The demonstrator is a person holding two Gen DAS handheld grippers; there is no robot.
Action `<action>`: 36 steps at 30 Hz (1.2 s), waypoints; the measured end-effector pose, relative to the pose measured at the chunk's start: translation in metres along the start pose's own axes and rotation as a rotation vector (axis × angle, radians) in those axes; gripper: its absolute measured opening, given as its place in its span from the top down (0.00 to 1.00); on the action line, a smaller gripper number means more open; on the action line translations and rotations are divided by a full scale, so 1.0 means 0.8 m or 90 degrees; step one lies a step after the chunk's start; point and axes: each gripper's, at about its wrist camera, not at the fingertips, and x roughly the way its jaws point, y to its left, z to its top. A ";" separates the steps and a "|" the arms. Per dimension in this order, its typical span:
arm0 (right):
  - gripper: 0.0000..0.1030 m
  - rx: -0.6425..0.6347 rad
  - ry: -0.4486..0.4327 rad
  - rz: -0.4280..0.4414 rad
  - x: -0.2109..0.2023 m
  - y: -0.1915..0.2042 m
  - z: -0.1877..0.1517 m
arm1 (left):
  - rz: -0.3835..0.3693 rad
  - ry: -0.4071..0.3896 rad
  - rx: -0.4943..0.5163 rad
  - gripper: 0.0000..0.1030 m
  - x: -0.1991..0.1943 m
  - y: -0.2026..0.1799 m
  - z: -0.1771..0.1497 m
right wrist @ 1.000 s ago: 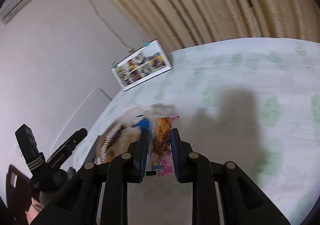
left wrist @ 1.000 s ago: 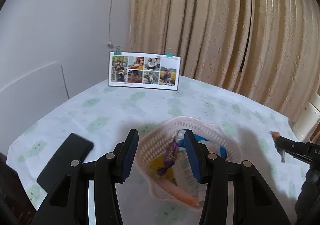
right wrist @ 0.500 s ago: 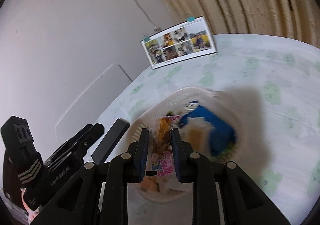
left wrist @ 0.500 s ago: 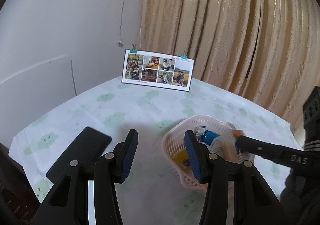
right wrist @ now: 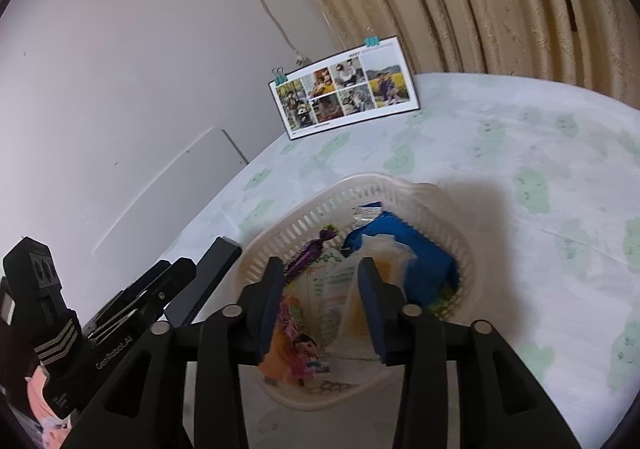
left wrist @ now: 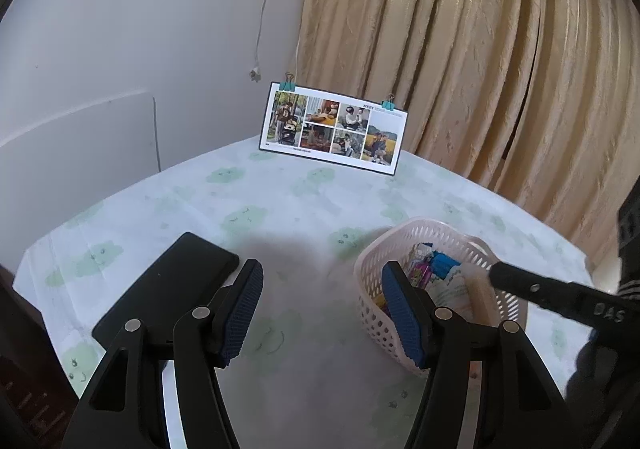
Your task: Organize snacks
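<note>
Released since the earlier frame, the pink snack packet [right wrist: 298, 345] lies in the basket [right wrist: 460, 245] below the right gripper [right wrist: 320, 309]'s spread jaws, while the left gripper [left wrist: 320, 313]'s jaws gape empty.

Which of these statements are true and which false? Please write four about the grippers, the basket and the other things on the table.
1. The right gripper is open above the basket. True.
2. The basket has nothing in it. False: several snack packets lie inside.
3. The photo card stands upright at the far side of the table. True.
4. The left gripper is shut on the black flat object. False: it is open, holding nothing.
</note>
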 end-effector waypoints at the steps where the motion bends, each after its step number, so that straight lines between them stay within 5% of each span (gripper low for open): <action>1: 0.56 -0.002 -0.002 -0.007 -0.002 0.000 -0.001 | 0.006 -0.004 0.007 0.39 -0.001 -0.002 -0.001; 11: 0.24 -0.053 -0.044 -0.104 -0.032 -0.001 -0.028 | 0.031 -0.022 0.042 0.15 -0.012 -0.020 -0.005; 16: 0.08 -0.074 -0.062 -0.128 -0.044 0.001 -0.030 | 0.061 -0.038 0.071 0.13 -0.020 -0.033 -0.007; 23: 0.04 -0.115 -0.088 -0.173 -0.051 0.009 -0.039 | 0.094 -0.059 0.107 0.10 -0.029 -0.048 -0.010; 36: 0.00 -0.134 -0.096 -0.166 -0.059 0.012 -0.047 | 0.125 -0.083 0.144 0.04 -0.039 -0.065 -0.012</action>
